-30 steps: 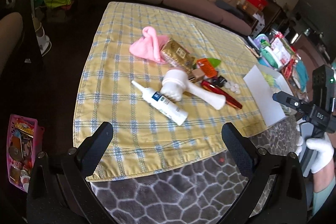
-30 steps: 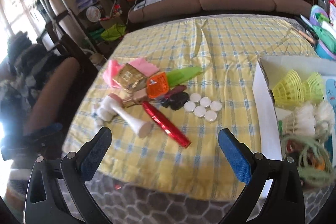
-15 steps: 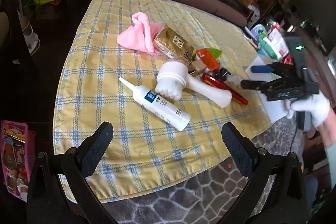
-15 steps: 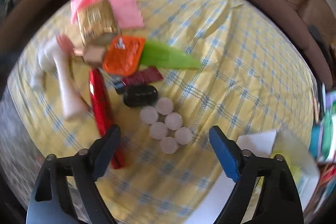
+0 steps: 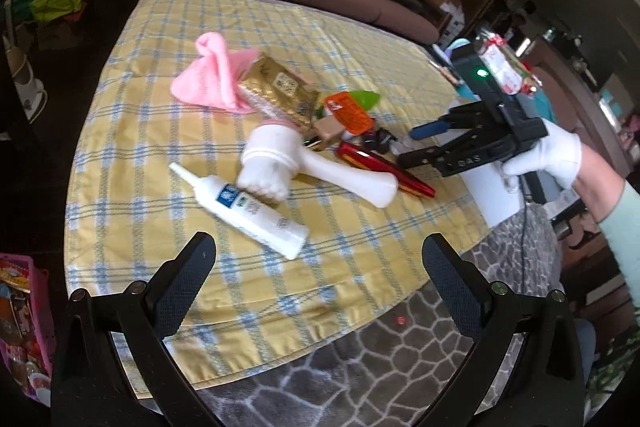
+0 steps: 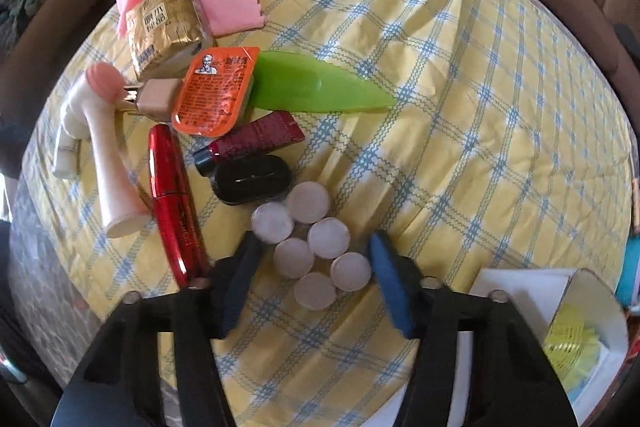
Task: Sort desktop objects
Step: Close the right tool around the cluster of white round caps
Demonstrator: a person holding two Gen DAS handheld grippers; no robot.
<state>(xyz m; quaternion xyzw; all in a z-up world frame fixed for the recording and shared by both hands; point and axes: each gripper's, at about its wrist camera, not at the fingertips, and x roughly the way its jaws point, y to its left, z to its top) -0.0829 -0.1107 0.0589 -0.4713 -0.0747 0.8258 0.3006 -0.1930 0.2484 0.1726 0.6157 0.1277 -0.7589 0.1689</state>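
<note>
Orange sauce packet [image 6: 214,91] bears a bearded man's portrait logo.

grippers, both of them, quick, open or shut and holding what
Left gripper: open, holding nothing, above the yellow checked tablecloth.
Right gripper: jaws closing around the cluster of round white discs, pads not yet pressing on them.
</note>
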